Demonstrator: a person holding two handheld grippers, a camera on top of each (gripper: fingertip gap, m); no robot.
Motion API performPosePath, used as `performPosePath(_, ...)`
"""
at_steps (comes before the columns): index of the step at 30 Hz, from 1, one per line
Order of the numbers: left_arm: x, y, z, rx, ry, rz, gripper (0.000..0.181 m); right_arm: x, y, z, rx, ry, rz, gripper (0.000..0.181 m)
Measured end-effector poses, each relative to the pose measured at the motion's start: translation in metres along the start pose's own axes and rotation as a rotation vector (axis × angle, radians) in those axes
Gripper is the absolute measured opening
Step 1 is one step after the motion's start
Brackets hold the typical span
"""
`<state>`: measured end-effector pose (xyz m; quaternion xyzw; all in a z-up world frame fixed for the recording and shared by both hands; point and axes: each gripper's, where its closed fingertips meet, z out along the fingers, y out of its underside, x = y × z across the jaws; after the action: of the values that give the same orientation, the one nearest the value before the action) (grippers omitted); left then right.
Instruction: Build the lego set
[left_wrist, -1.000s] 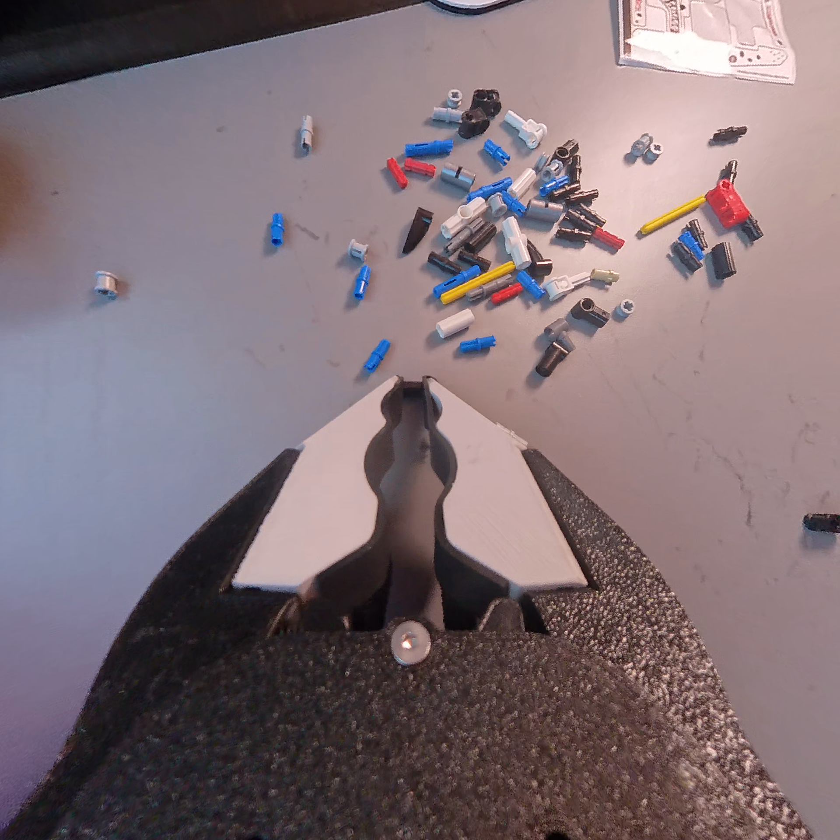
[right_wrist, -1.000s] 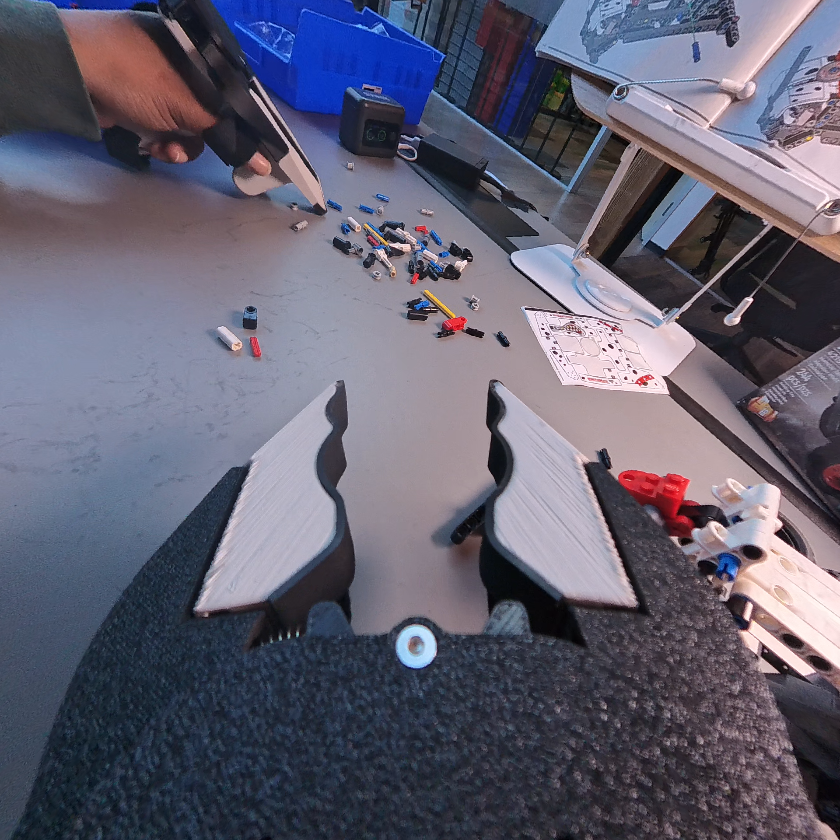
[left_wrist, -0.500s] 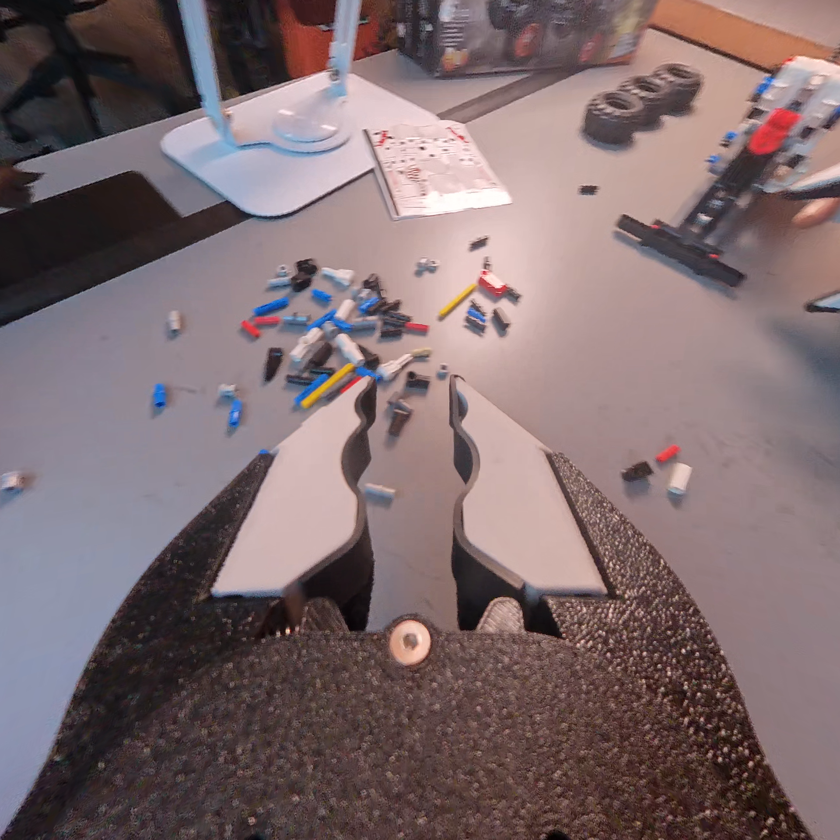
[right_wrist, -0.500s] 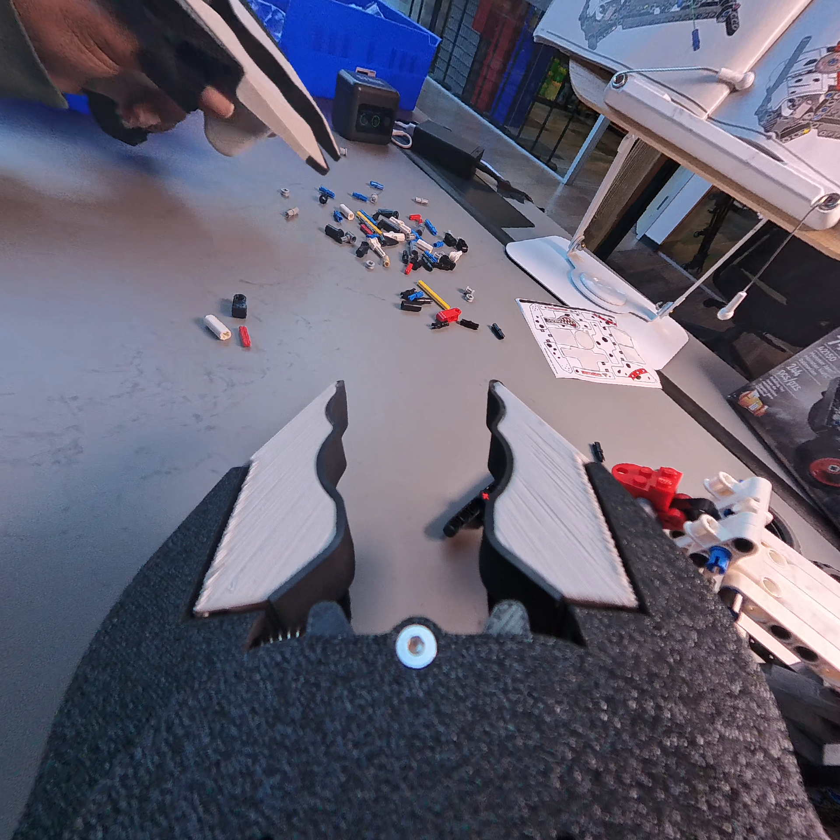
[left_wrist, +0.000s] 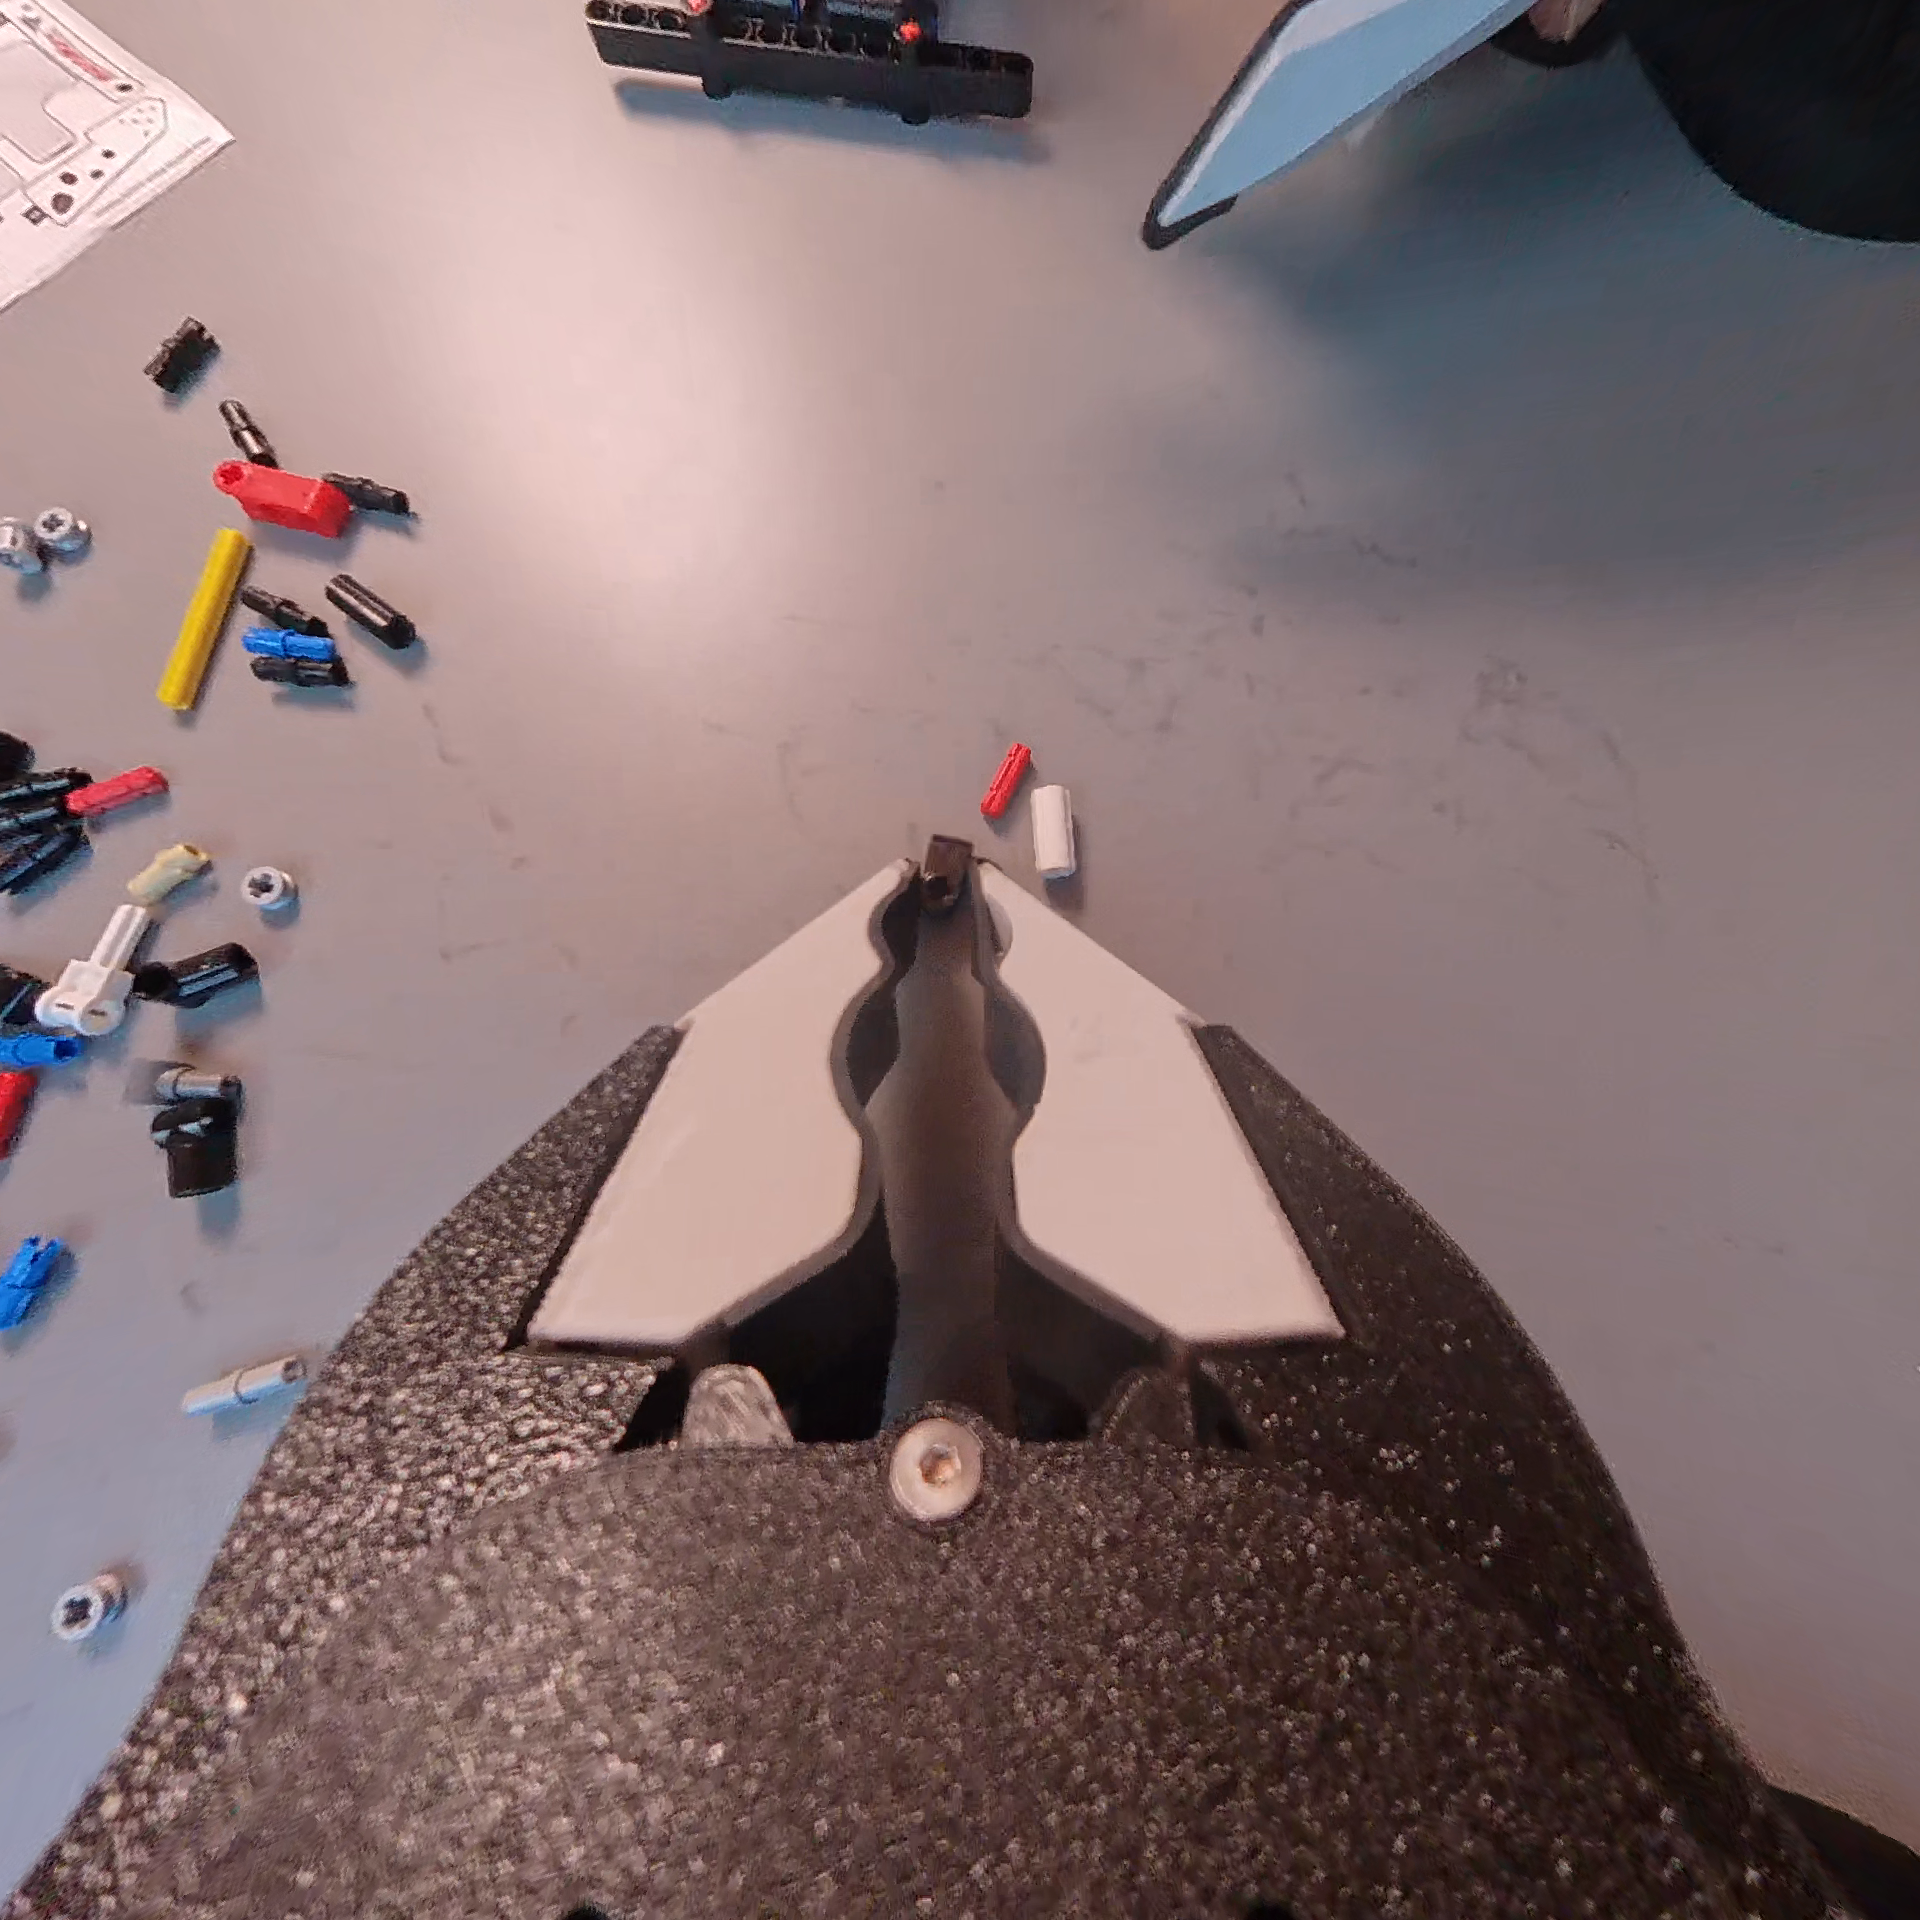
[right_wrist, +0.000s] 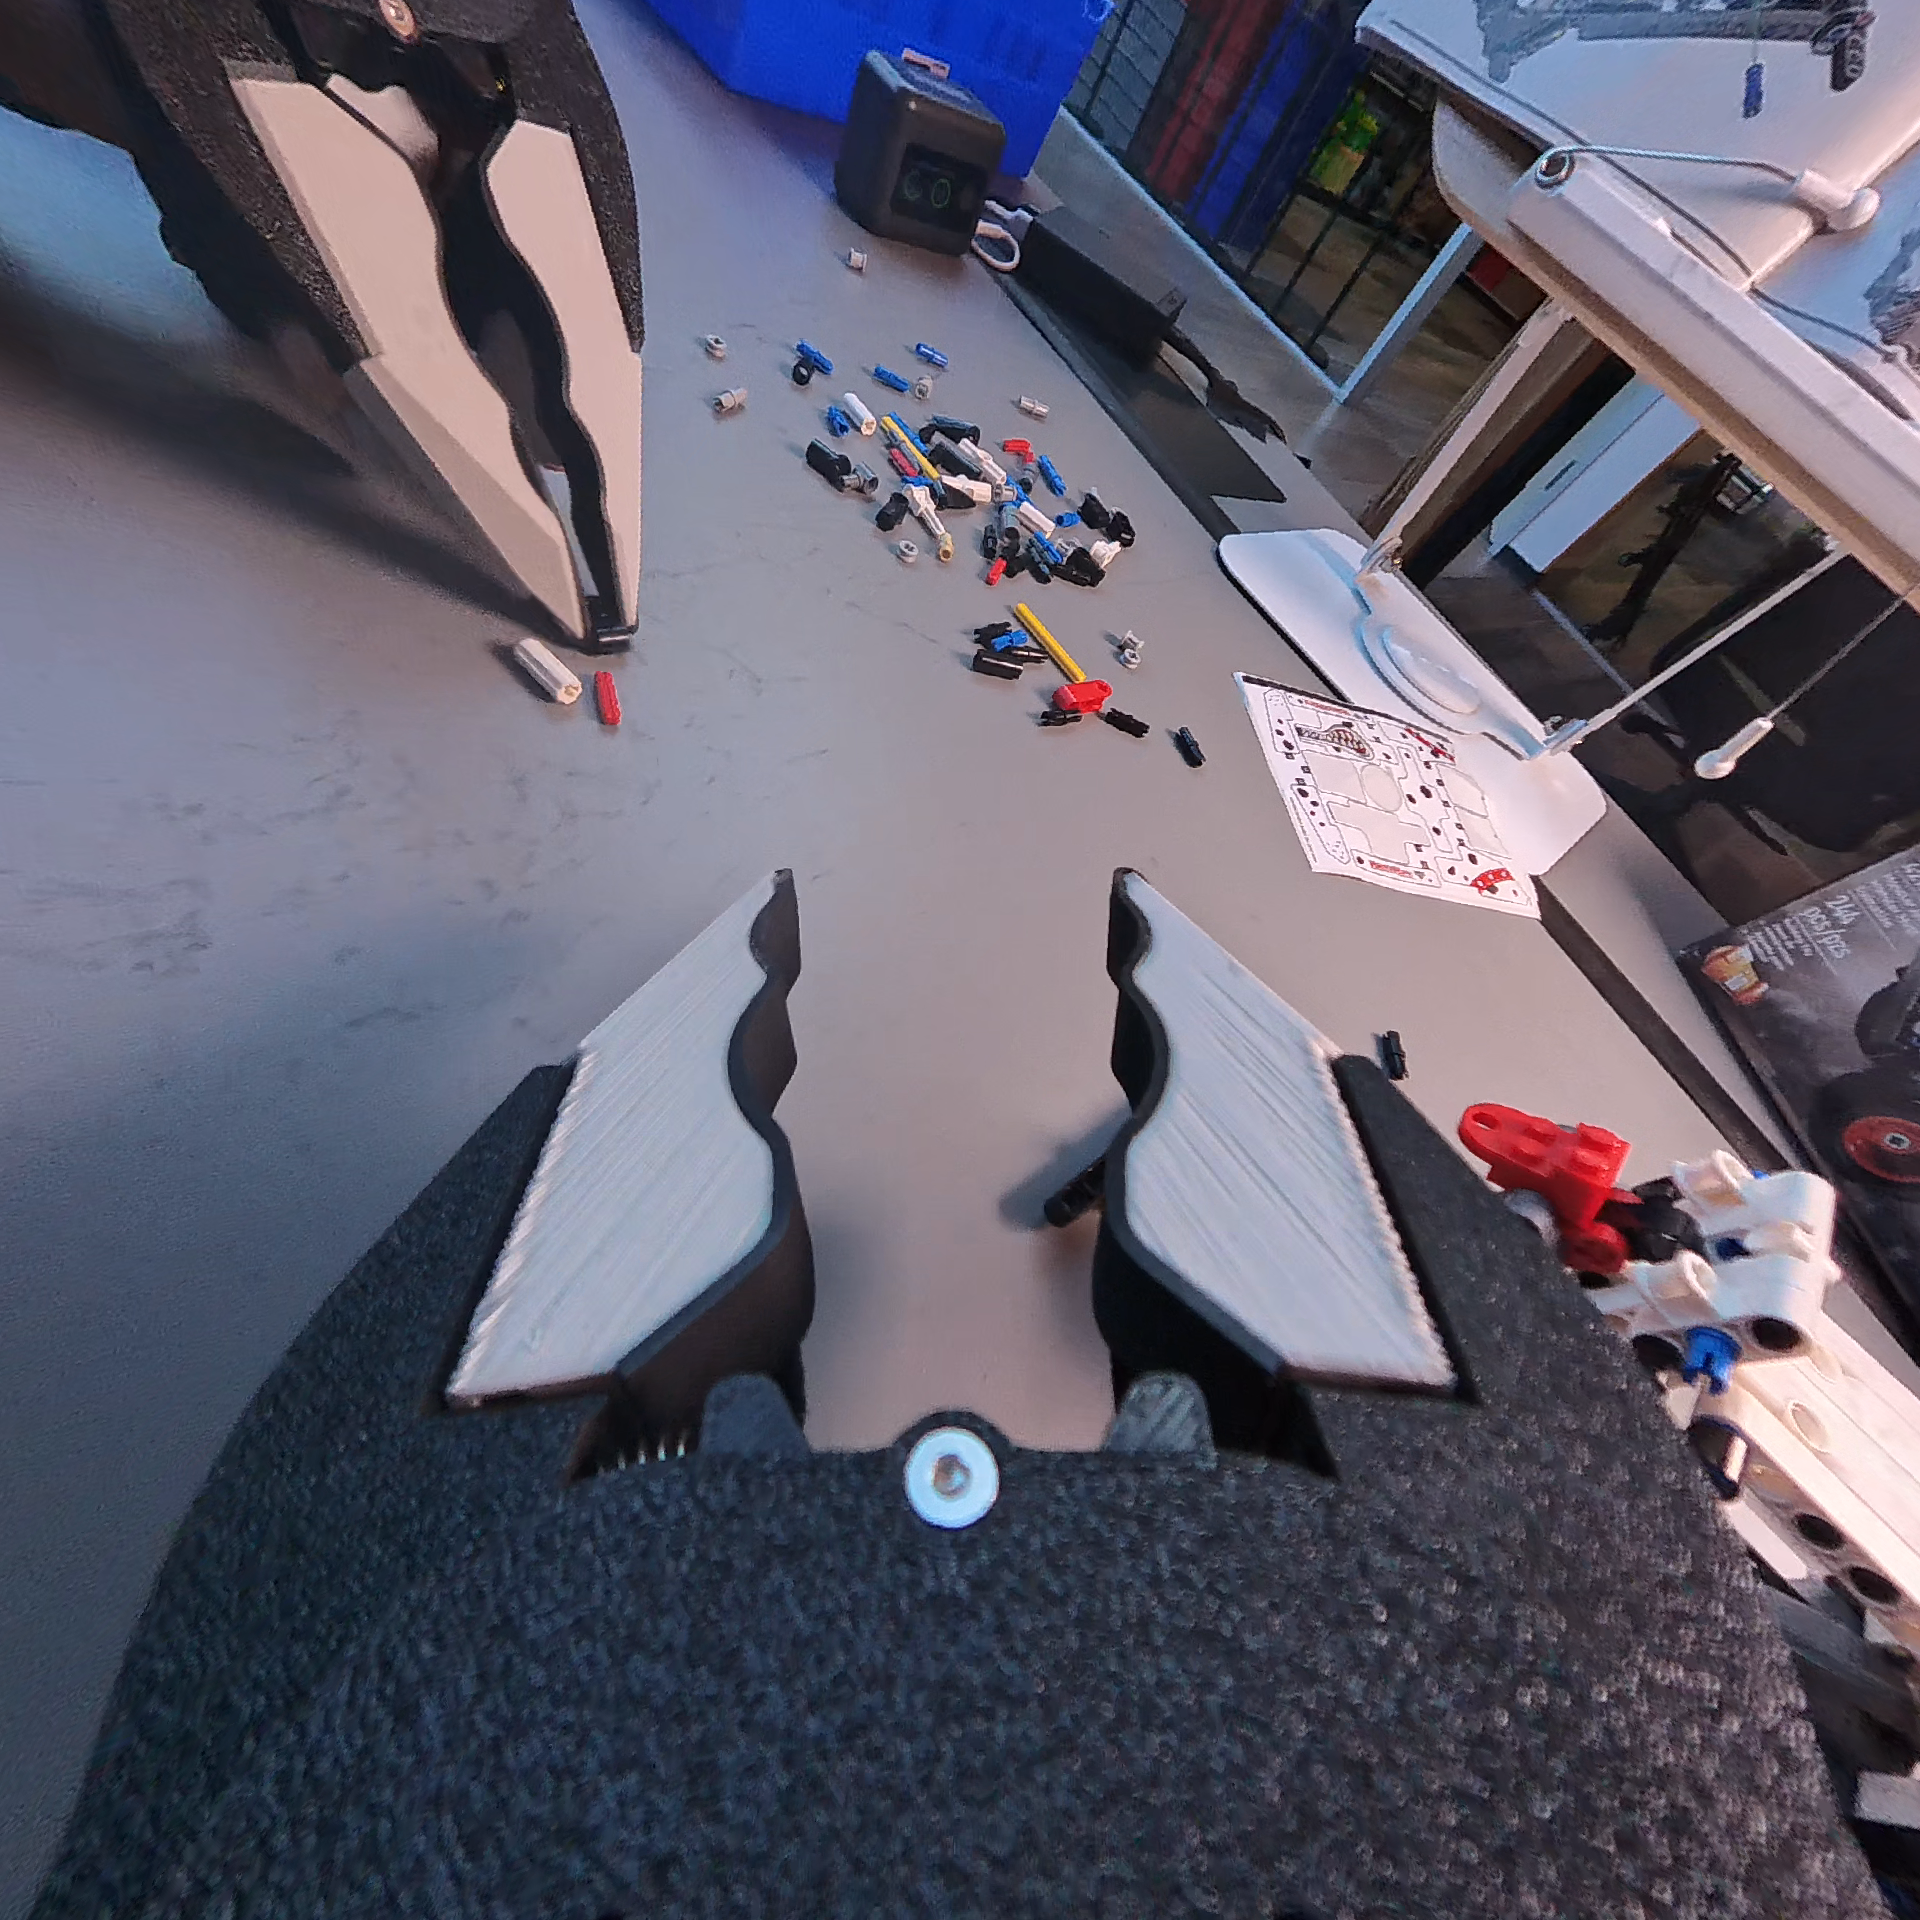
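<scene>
My left gripper (left_wrist: 940, 883) is tip-down on the grey table (left_wrist: 1351, 623), shut on a small black lego piece (left_wrist: 945, 854). A red pin (left_wrist: 1005, 779) and a white tube (left_wrist: 1052, 826) lie just beyond its tips. The right wrist view shows it at top left (right_wrist: 608, 623), beside the white tube (right_wrist: 548, 670) and red pin (right_wrist: 607, 696). My right gripper (right_wrist: 951, 914) is open and empty above the table. The partly built white and red model (right_wrist: 1714, 1299) lies to its right. A black pin (right_wrist: 1075, 1195) lies under its right finger.
A scatter of small lego pieces (right_wrist: 966, 478) lies mid-table, at left in the left wrist view (left_wrist: 208, 623). A sticker sheet (right_wrist: 1382, 800), white lamp base (right_wrist: 1423, 665), black box (right_wrist: 920, 156) and set box (right_wrist: 1849, 1039) line the far side. A black beam assembly (left_wrist: 810, 62) lies ahead. The left gripper is farther from the black pin (right_wrist: 1075, 1195), some 20 centimeters, than the right, some 7 centimeters. Seen from the left wrist view (left_wrist: 1010, 68) as well.
My left gripper left the scatter of pieces, opened, swung right to the three loose pieces and shut on the black one. My right gripper stayed open and hardly moved.
</scene>
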<state>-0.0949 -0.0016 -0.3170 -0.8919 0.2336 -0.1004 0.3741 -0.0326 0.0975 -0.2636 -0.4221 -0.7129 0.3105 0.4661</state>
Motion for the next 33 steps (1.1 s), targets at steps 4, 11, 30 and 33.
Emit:
performPosePath(4, -0.014, 0.0, 0.0, -0.001, -0.075, -0.036, 0.007, -0.002, 0.002, 0.0, -0.011, -0.005, -0.017, 0.06)
performPosePath(11, -0.061, 0.01, -0.014, 0.007, -0.301, -0.168, 0.014, -0.004, 0.005, 0.001, -0.029, -0.013, -0.036, 0.059)
performPosePath(30, -0.054, -0.017, -0.029, 0.162, -0.27, -0.177, 0.034, 0.141, 0.105, -0.068, -0.691, -0.313, -0.239, 0.092)
performPosePath(33, -0.054, -0.016, -0.03, 0.16, -0.273, -0.173, 0.033, 0.131, 0.128, -0.054, -0.824, -0.44, -0.326, 0.089)
